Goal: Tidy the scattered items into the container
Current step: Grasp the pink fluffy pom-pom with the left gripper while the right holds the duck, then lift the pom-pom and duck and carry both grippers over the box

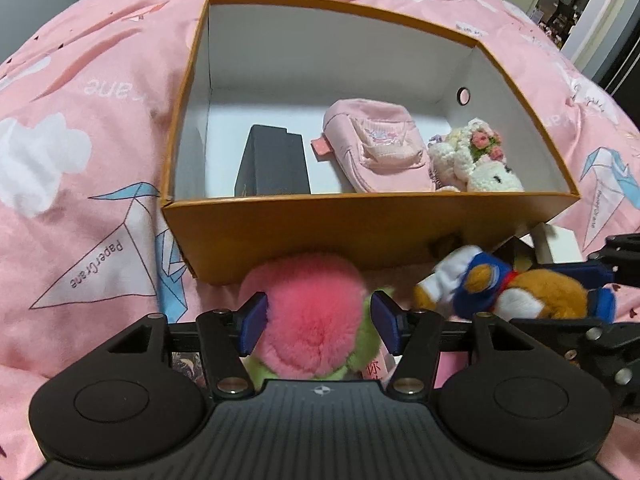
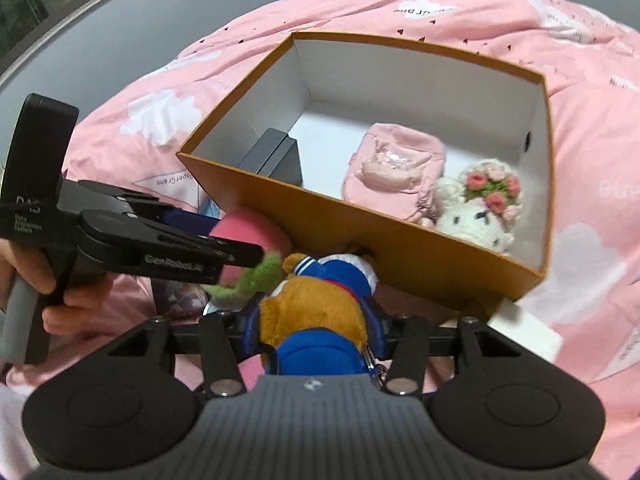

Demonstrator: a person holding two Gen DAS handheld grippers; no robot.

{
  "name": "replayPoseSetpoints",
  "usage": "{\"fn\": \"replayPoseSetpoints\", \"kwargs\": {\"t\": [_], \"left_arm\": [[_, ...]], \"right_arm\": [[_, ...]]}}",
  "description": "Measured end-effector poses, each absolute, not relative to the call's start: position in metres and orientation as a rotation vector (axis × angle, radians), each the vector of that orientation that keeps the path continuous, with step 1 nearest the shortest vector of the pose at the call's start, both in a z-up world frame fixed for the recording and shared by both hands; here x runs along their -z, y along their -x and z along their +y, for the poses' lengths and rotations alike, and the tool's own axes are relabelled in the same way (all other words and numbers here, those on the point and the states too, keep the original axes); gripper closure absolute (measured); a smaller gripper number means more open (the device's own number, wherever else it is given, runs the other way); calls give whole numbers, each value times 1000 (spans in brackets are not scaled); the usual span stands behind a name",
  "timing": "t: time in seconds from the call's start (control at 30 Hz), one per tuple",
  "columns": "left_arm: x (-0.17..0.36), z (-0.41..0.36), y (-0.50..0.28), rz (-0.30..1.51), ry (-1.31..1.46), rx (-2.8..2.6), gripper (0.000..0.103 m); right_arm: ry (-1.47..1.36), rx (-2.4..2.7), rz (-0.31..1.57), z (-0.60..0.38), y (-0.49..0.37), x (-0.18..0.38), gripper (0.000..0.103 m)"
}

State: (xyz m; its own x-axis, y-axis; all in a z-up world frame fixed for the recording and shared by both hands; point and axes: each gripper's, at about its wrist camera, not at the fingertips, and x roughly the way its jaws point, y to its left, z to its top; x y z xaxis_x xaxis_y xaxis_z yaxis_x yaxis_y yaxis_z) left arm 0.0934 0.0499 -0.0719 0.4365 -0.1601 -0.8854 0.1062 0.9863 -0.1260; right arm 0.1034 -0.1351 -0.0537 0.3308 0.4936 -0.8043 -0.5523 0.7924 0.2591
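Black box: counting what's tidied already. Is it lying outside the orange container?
No, the black box sits inside the orange container, near its left wall.

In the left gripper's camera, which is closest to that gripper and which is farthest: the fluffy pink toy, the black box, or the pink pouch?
1. The fluffy pink toy, right between the left gripper fingers, outside the orange box.
2. The black box, inside, by the near wall, left.
3. The pink pouch, inside, a little deeper, toward the right.

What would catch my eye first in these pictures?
Probably the orange box on the pink bedspread, already holding a pink pouch, a crocheted bunny and a black case. In front of it, the left gripper straddles a pink plush, and the right gripper clamps a bear.
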Motion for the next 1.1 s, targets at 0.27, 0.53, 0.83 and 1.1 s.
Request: {"fn": "replayPoseSetpoints", "kwargs": {"t": [0.27,0.53,0.83,1.1], "left_arm": [[89,47,-107,1132,54,137,44],[104,51,-118,1132,79,118,58],[112,59,-117,1124,130,127,61],[100,62,-108,1088,123,140,75]], "right_arm": [[69,-659,1075,-126,-112,78,50],[55,-650,1098,-127,-114,84,49],[54,-644,1094,-127,-113,83,49],[24,-634,1075,-132,-108,78,50]]}}
